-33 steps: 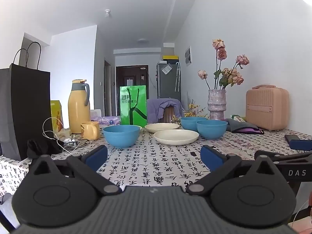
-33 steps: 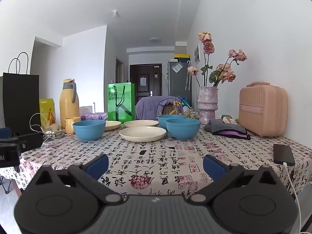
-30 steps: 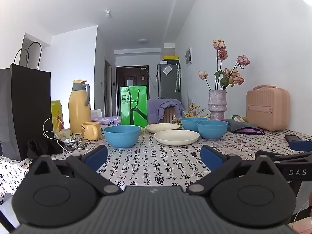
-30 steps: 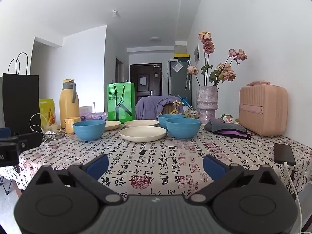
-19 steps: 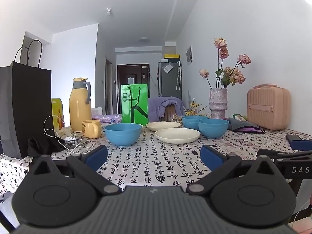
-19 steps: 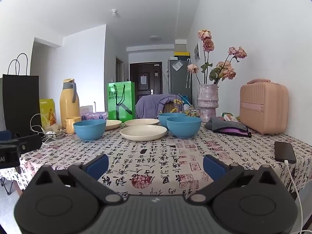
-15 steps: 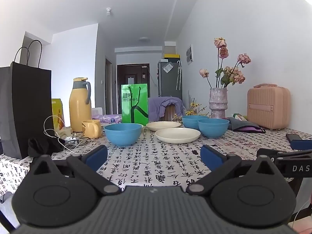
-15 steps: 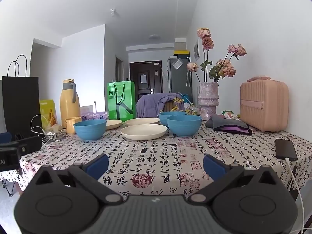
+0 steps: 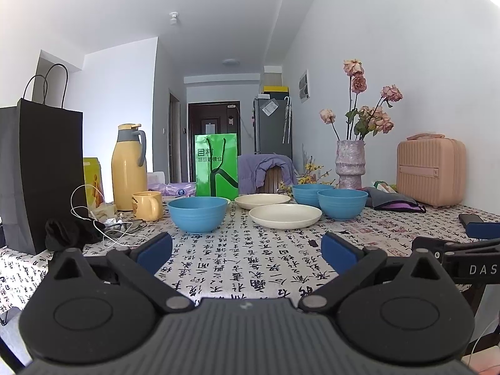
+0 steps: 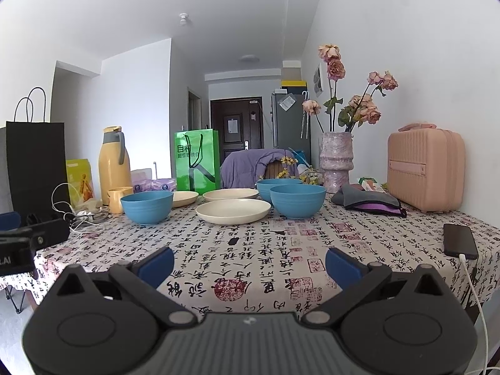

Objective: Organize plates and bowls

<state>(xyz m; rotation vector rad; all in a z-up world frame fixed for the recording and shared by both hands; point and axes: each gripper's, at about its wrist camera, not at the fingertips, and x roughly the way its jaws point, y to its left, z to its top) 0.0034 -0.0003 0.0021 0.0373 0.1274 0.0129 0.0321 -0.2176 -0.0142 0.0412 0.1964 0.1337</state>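
On the patterned tablecloth (image 9: pixel 250 268) stand three blue bowls: one alone on the left (image 9: pixel 197 214) (image 10: pixel 147 206) and two close together on the right (image 9: pixel 342 203) (image 10: pixel 297 200), the rear one (image 9: pixel 307 193) (image 10: pixel 278 187) partly hidden. Between them lie cream plates, a near one (image 9: pixel 285 215) (image 10: pixel 232 211) and a far one (image 9: pixel 262 201) (image 10: pixel 230 194). A third plate (image 10: pixel 184 198) peeks out behind the left bowl. My left gripper (image 9: pixel 247 250) and right gripper (image 10: pixel 250 262) both hover open and empty near the table's front edge, well short of the dishes.
A yellow thermos (image 9: pixel 128 168), yellow mug (image 9: pixel 147 205), black paper bag (image 9: pixel 37 175) and loose cables (image 9: pixel 103 228) crowd the left. A green bag (image 9: pixel 216 165) stands at the back; a vase (image 10: pixel 336 162), pink case (image 10: pixel 425 172), grey pouch (image 10: pixel 368 201) and phone (image 10: pixel 460 240) sit right.
The right gripper has risen slightly, so the table sits lower in its view. The left gripper has barely shifted. Both stay open; no dish has moved.
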